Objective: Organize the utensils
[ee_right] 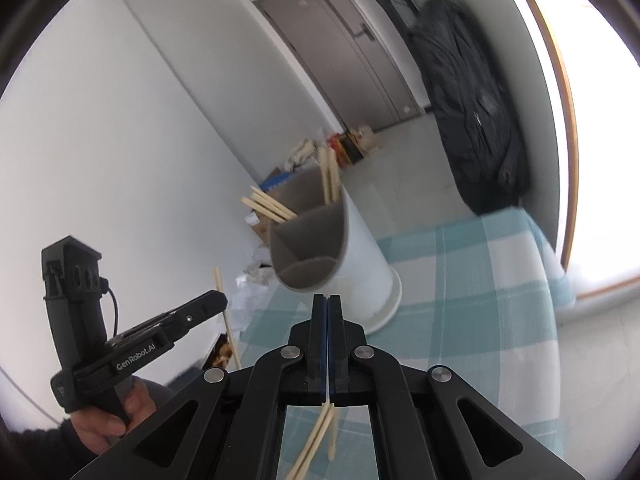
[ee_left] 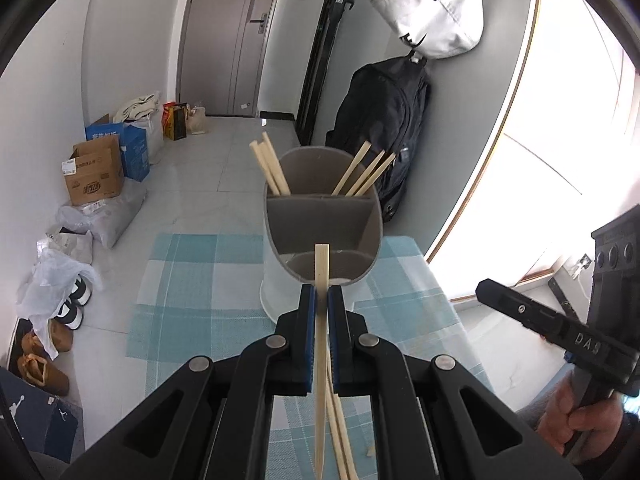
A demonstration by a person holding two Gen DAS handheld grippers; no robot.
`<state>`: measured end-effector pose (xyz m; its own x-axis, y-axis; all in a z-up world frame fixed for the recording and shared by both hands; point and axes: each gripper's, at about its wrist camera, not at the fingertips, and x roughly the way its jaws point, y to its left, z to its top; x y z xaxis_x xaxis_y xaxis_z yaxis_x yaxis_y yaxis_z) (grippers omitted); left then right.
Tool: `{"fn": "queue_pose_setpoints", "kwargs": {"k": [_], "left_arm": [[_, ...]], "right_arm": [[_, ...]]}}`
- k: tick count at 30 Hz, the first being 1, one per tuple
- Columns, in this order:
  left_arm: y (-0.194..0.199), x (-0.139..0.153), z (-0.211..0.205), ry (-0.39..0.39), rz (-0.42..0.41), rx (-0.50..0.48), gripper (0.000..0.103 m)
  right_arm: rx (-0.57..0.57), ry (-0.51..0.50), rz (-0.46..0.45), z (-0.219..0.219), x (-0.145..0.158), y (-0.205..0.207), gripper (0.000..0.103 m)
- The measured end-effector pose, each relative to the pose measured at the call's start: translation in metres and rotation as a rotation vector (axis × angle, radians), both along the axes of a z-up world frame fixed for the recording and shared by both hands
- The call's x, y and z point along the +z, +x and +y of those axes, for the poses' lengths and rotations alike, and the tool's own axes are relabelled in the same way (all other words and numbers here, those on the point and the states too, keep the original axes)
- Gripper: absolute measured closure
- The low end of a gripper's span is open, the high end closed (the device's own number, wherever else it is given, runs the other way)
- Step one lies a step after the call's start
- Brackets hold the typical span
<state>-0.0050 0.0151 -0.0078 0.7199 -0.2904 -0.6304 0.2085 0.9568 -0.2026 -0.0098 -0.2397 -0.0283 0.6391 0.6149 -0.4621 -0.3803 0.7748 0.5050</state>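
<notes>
A white utensil holder with a grey divided inside stands on the blue checked tablecloth. Several bamboo chopsticks lean in its far compartments. My left gripper is shut on one bamboo chopstick, upright, its top just in front of the holder's near rim. Loose chopsticks lie on the cloth below it. My right gripper is shut with nothing visible between its pads, just short of the holder. Loose chopsticks lie under it. The left gripper with its chopstick shows at left.
The table ends just behind the holder and at the right. Beyond are a tiled floor, cardboard boxes, bags and shoes along the left wall, a black backpack on the right wall, and a bright window at right.
</notes>
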Motion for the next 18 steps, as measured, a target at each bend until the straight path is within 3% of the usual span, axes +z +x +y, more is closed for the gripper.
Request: {"fn": "queue_pose_setpoints", "kwargs": {"k": [6,10,12,18], "left_arm": [[-0.003,0.007,0.001,-0.015,-0.023,-0.012,0.101],[-0.004,0.001,0.005,-0.028,-0.014,-0.015,0.101],[-0.002,-0.006,0.008,-0.043,0.011,-0.013,0.101],[0.002,-0.017,0.018,-0.064,0.046,-0.005,0.101]], "right_arm": [[0.007,-0.029,0.016,0.009,-0.004,0.004,0.103],[-0.008,-0.048,0.191,0.008,-0.033,0.027,0.100],[-0.001,-0.125,0.289,0.017,-0.057,0.044,0.100],[0.008,-0.241,0.412,0.047,-0.097,0.071,0.093]]}}
